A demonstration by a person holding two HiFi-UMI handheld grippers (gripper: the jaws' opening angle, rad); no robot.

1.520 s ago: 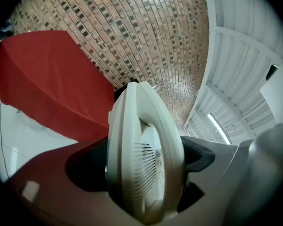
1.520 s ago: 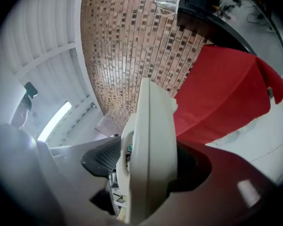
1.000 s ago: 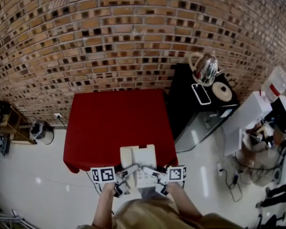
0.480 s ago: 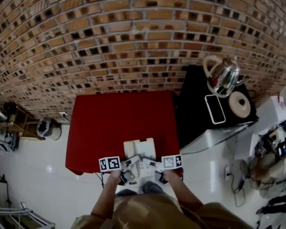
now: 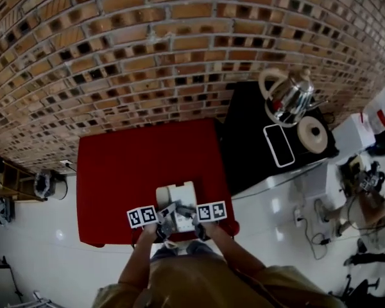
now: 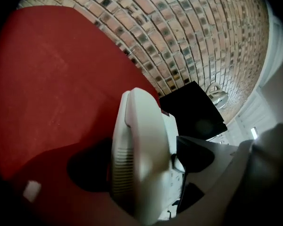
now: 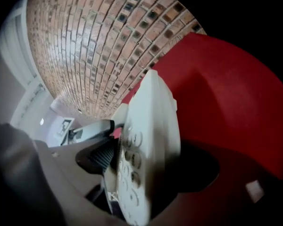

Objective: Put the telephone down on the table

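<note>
The near end of the telephone (image 5: 175, 196) hides beneath the left tool (image 5: 165, 218) and the right tool (image 5: 191, 215).

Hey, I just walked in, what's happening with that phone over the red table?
A person holds a white telephone between two tools: the left hand-held gripper and the right hand-held gripper are each shut on one side of it. It is over the near edge of the red table, casting a shadow there; whether it touches the cloth yet is unclear.
</note>
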